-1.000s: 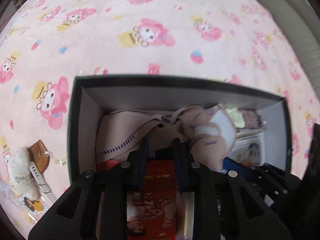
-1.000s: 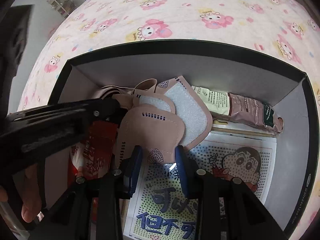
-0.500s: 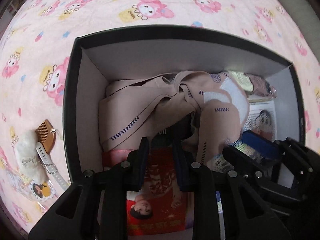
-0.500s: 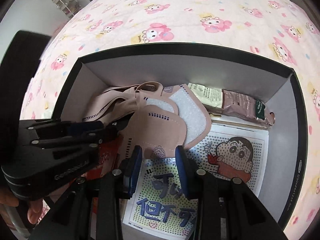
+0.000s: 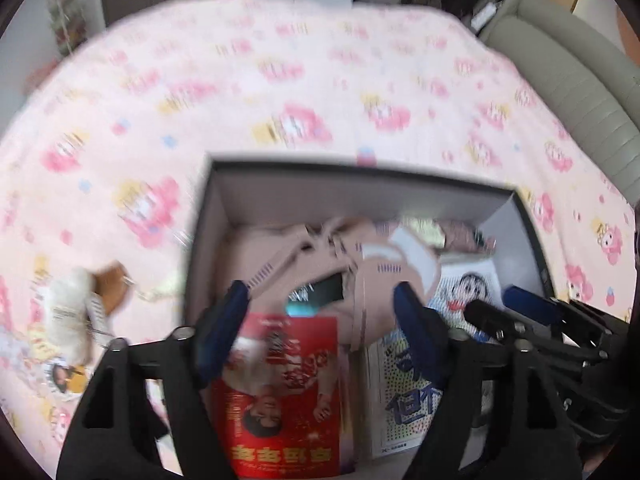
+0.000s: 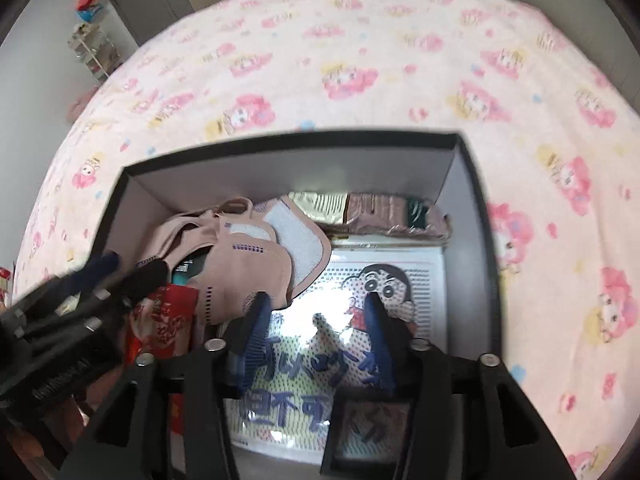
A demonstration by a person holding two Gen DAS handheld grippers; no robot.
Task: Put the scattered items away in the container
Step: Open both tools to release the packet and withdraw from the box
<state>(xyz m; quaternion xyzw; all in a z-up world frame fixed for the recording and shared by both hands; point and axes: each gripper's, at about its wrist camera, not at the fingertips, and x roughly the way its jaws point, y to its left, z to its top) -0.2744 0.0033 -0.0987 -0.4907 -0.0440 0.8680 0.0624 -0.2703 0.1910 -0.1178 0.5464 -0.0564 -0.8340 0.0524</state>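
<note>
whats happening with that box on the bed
A person with a gripper in each hand is tidying loose things into a dark box on a pink cartoon bedspread. The pink strappy brace lies in the box beside a red booklet and a cartoon card. The left gripper and right gripper have just opened and hold nothing. A furry charm and a wooden comb lie outside.

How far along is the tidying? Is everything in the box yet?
Mostly done. The box already holds the pink strap brace, a red booklet, a cartoon sheet and a snack packet. Both the left claw and right claw have just been opening and hold nothing. Left on the bedspread: a fluffy charm, a wooden comb and a watch.
</note>
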